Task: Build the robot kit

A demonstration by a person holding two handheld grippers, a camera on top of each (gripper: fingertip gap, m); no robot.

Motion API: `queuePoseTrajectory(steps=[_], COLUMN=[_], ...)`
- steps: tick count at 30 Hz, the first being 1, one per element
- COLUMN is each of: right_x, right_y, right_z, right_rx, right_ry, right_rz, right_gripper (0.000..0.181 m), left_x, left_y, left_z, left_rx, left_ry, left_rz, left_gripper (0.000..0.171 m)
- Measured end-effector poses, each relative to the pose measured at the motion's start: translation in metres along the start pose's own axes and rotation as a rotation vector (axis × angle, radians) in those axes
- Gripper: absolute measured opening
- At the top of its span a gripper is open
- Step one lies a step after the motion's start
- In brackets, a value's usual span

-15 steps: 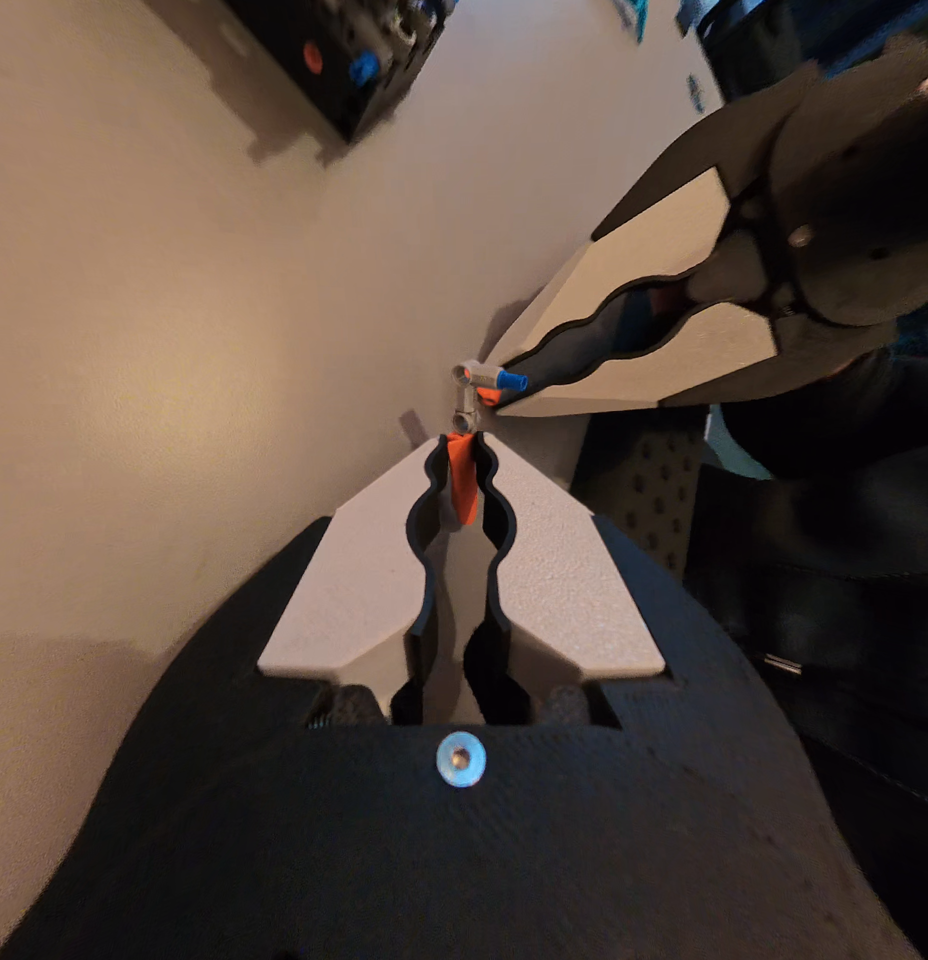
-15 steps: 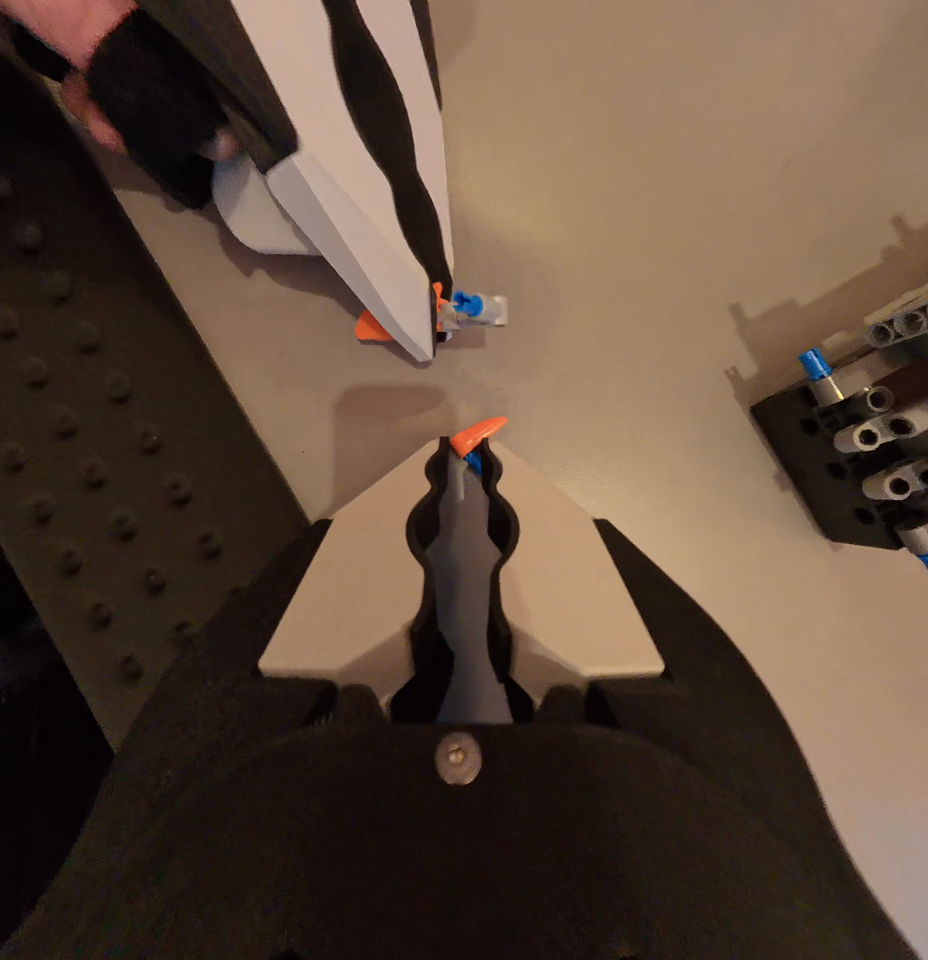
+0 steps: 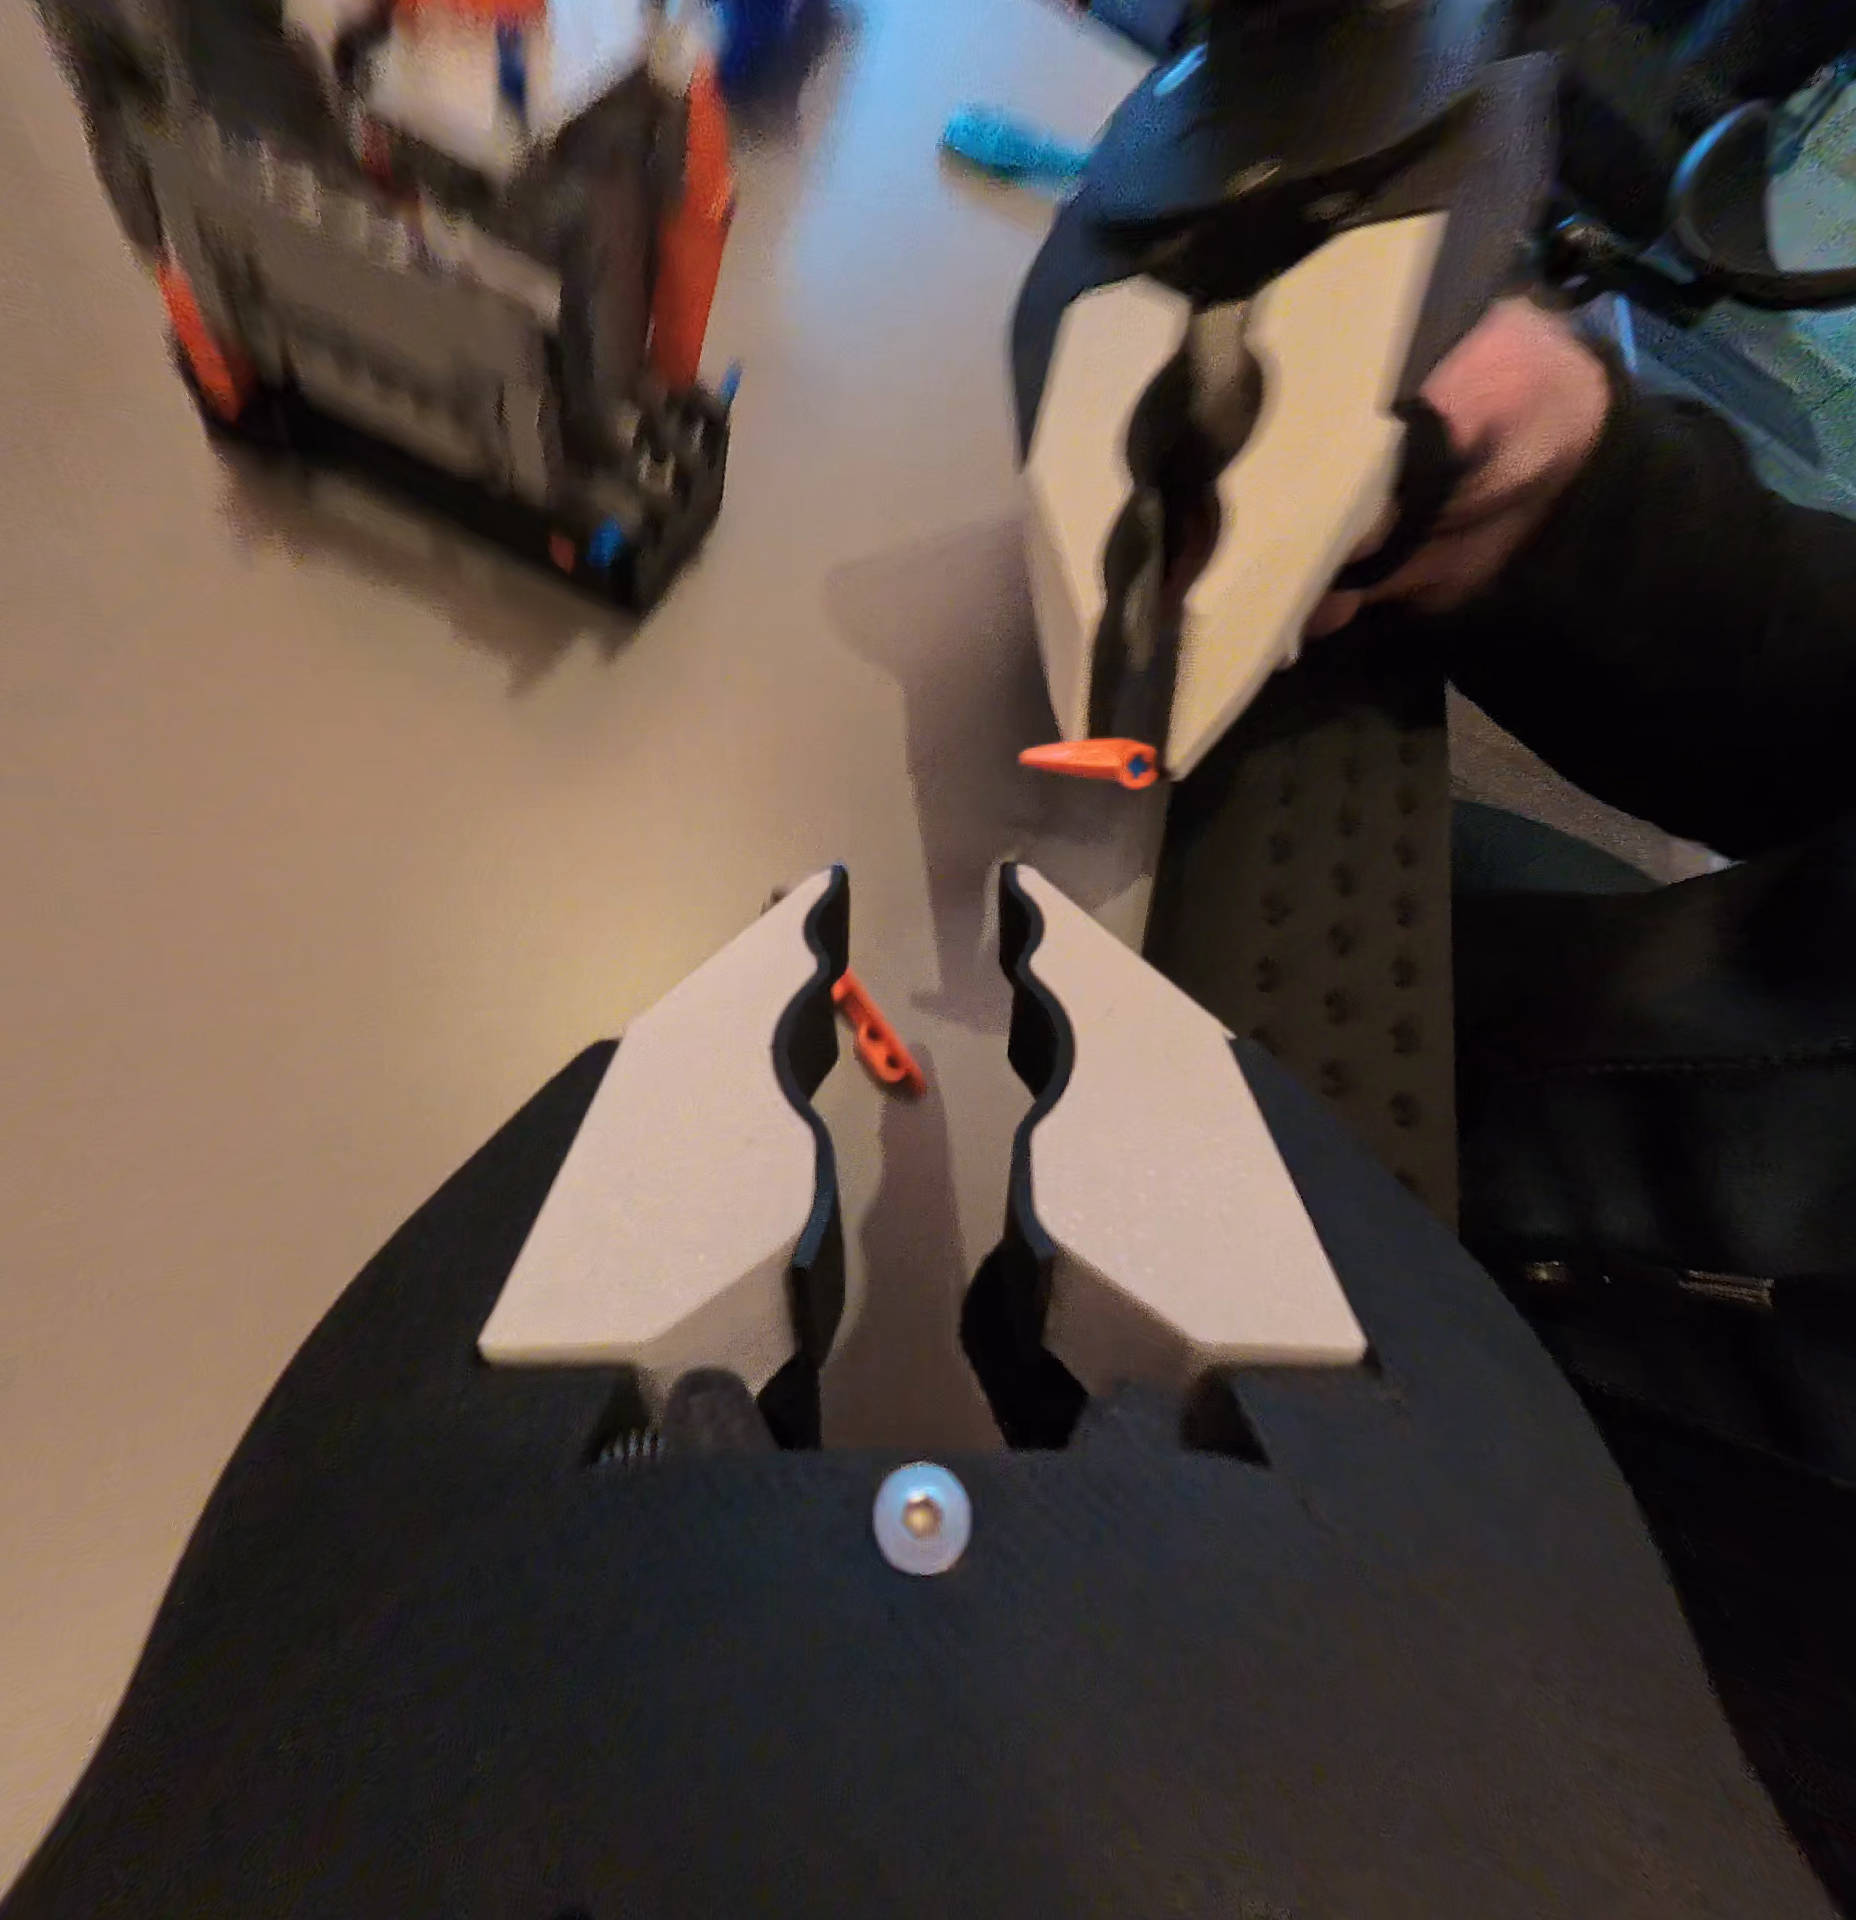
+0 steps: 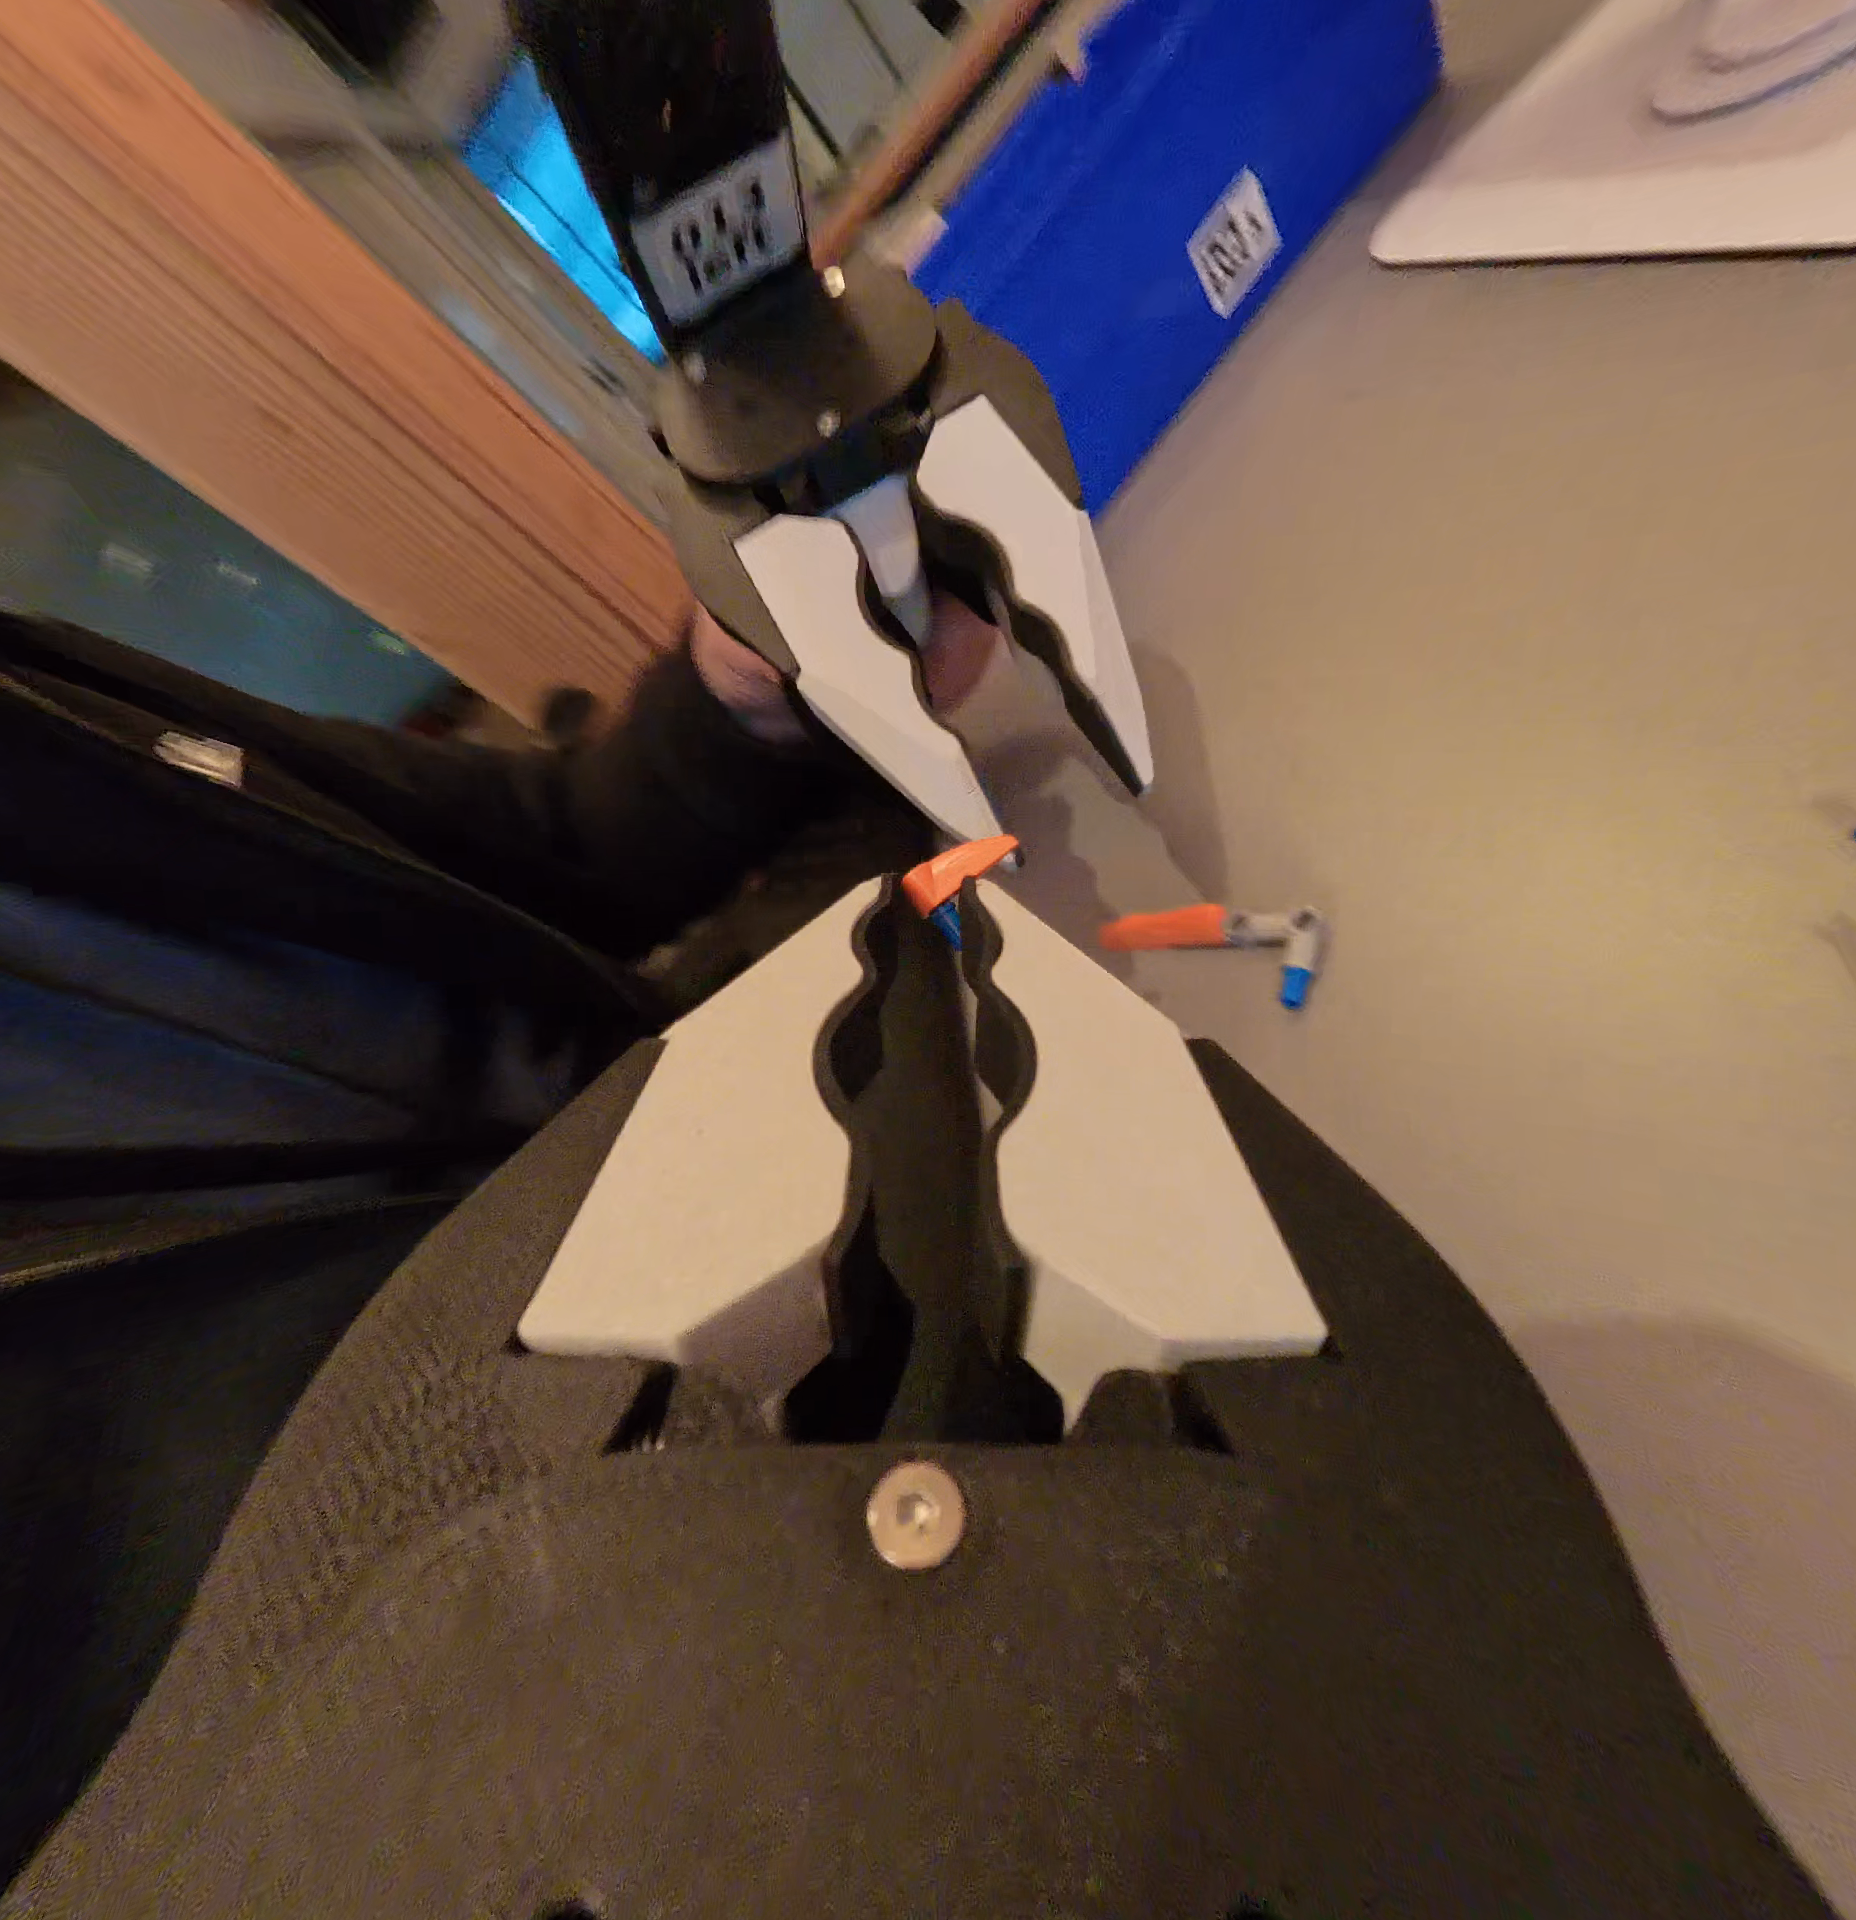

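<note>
1. The small orange tapered plastic piece with a blue pin in its end (image 4: 955, 871) sits pinched at the very tips of the right gripper (image 4: 929, 896), whose jaws are pressed together on it; the orange point sticks out sideways and the blue pin runs back between the fingers.
2. In the left wrist view the same piece (image 3: 1090, 757) juts to the left from the right gripper (image 3: 1137, 743), held above the beige tabletop (image 3: 280, 935).
3. The left gripper (image 3: 924, 883) is spread apart and grips nothing.
4. Below its gap, near the left finger, part of an orange plastic part (image 3: 877, 1034) lies on the table.
5. The right wrist view shows that part as an assembly of an orange cone, a grey elbow connector and a blue pin (image 4: 1215, 930), lying on the table to the right of both grippers' tips.
6. A blurred black, grey and orange brick-built model (image 3: 446, 301) stands far left on the table.
7. A blue box (image 4: 1163, 208) stands far beyond the left gripper (image 4: 1069, 810).
8. A person's hand (image 3: 1495, 447) grasps the right gripper's handle.
</note>
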State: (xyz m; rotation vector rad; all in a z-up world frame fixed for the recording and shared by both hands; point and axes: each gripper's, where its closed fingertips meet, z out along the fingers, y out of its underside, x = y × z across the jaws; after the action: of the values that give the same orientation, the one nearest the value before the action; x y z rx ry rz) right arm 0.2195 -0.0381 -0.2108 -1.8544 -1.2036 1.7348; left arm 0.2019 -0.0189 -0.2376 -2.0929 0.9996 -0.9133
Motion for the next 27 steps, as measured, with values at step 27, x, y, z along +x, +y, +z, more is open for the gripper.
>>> queuePoseTrajectory(steps=[27], right_x=[-0.063], right_y=[-0.002], right_z=[-0.022], right_rx=[-0.033], right_ry=[-0.609], right_rz=[0.184], right_gripper=[0.009], left_x=[0.083], left_y=[-0.036], left_z=[-0.012], left_rx=[0.148], left_ry=[0.162], left_rz=[0.532], left_gripper=[0.006])
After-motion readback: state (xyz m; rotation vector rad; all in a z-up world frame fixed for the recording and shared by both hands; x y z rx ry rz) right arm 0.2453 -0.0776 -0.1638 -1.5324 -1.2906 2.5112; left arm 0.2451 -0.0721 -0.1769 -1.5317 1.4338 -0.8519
